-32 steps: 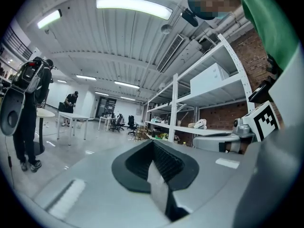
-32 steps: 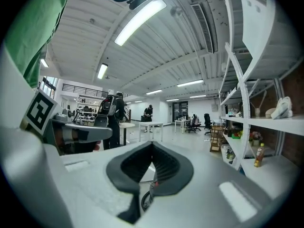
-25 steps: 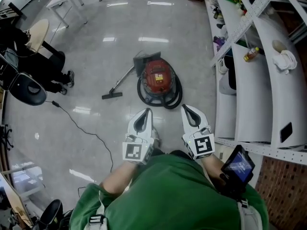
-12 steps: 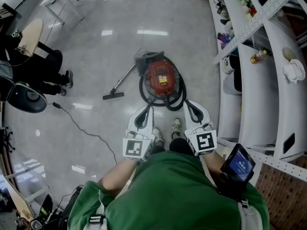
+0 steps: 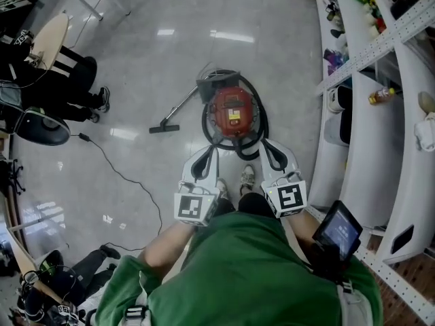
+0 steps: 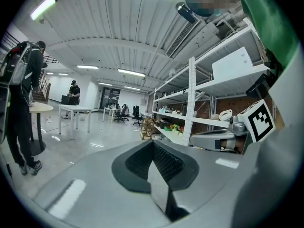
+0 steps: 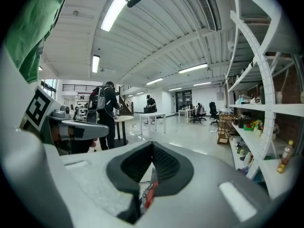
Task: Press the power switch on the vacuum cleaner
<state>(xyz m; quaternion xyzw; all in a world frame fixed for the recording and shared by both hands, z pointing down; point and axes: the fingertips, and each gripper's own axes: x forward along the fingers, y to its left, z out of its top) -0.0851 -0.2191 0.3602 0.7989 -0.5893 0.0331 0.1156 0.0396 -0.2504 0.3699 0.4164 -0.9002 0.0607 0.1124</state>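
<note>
**Two hand-held grippers above a red vacuum cleaner on the floor**

- Left gripper (image 5: 211, 151): jaws together, ribbed pads meeting along a line, nothing between them. Held out level in front of the person's green shirt (image 5: 245, 270), tip pointing towards the vacuum cleaner. Marker cube (image 5: 196, 208) at its rear.
- Right gripper (image 5: 264, 144): jaws together, nothing gripped. A sliver of red shows through the slit below its pads in the right gripper view. In the head view its tip overlaps the near loop of the hose; whether it touches cannot be told.
- Vacuum cleaner (image 5: 233, 112): round red canister standing on the glossy grey floor (image 5: 170, 66), just ahead of both gripper tips and between them. A pale label sits on top; the power switch cannot be picked out.
- Hose (image 5: 258, 131): black, coiled round the canister.
- Wand and floor nozzle (image 5: 164, 128): lying to the canister's left.
- Shoes (image 5: 248, 177): the person's own, between the grippers, near the hose.
- Cable (image 5: 115, 172): black, trailing across the floor at left.
- Shelving (image 5: 380, 114): white, along the right side, with small goods.
- Seated person (image 5: 68, 87): far left, in dark clothes.
</note>
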